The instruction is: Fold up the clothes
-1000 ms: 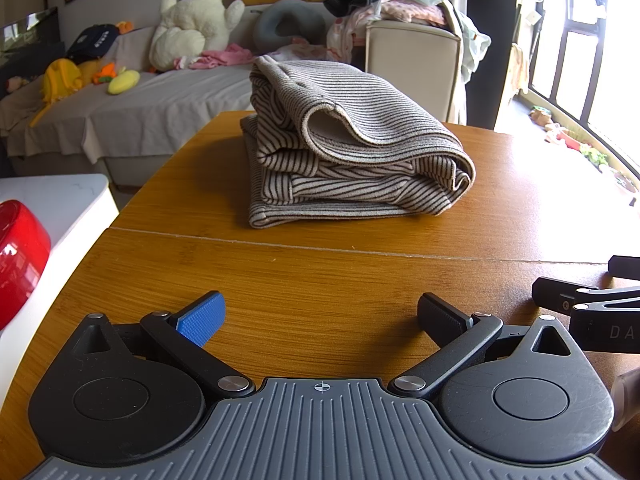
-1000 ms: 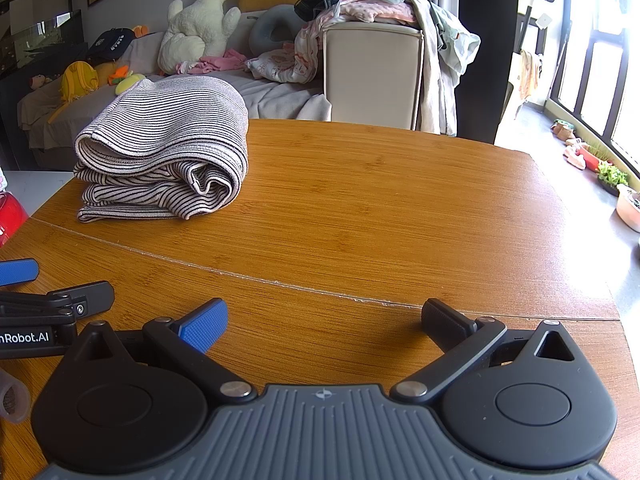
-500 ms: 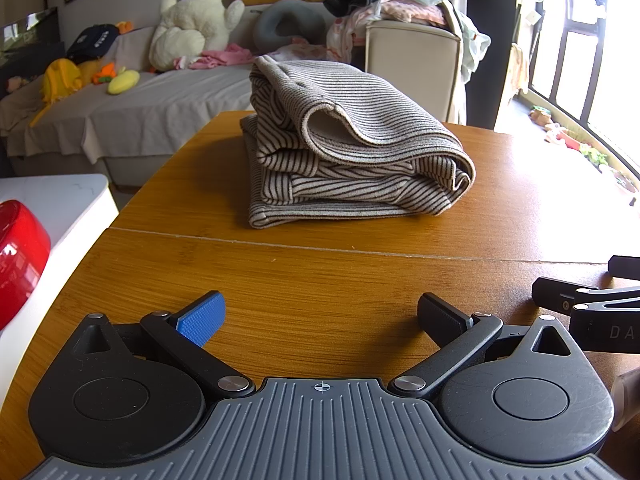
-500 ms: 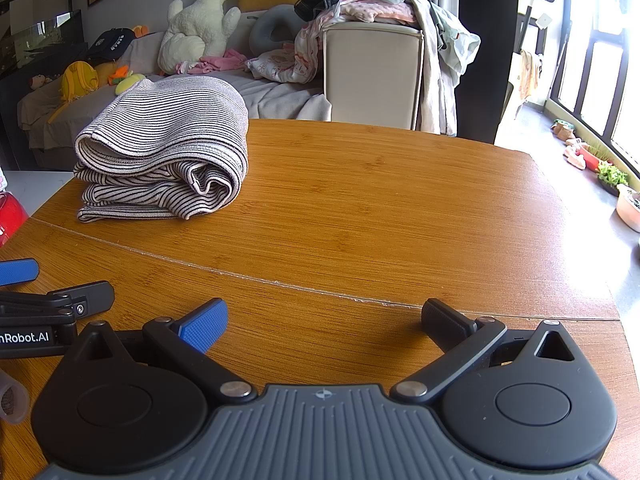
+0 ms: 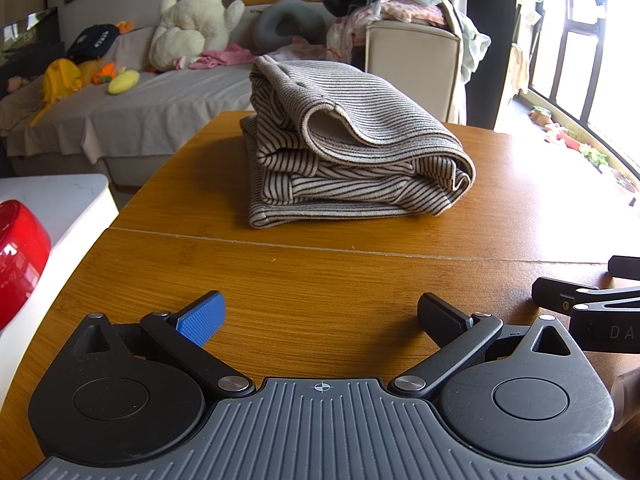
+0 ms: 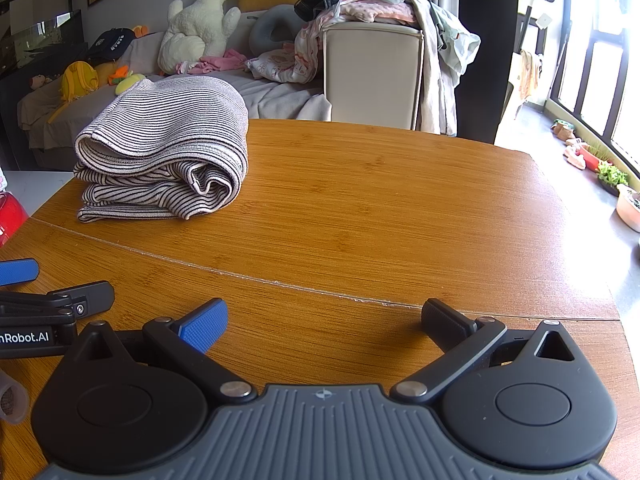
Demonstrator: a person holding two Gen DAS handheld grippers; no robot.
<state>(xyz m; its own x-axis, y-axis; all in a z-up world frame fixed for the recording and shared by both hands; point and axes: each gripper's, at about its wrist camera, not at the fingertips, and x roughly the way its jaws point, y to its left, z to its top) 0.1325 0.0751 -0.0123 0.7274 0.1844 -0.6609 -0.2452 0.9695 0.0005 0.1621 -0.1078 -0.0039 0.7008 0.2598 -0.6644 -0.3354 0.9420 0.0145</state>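
Observation:
A beige garment with dark stripes (image 5: 352,152) lies folded in a thick bundle on the wooden table (image 5: 320,280), ahead of my left gripper; in the right wrist view it (image 6: 164,160) lies far to the left. My left gripper (image 5: 320,316) is open and empty, low over the table's near part, well short of the garment. My right gripper (image 6: 324,320) is open and empty beside it on the right. Each gripper's fingertips show at the edge of the other's view.
A chair piled with loose clothes (image 6: 372,68) stands behind the table. A sofa with a plush toy (image 5: 192,20) is at the back left. A red object (image 5: 16,256) sits on a white surface left of the table. Windows are on the right.

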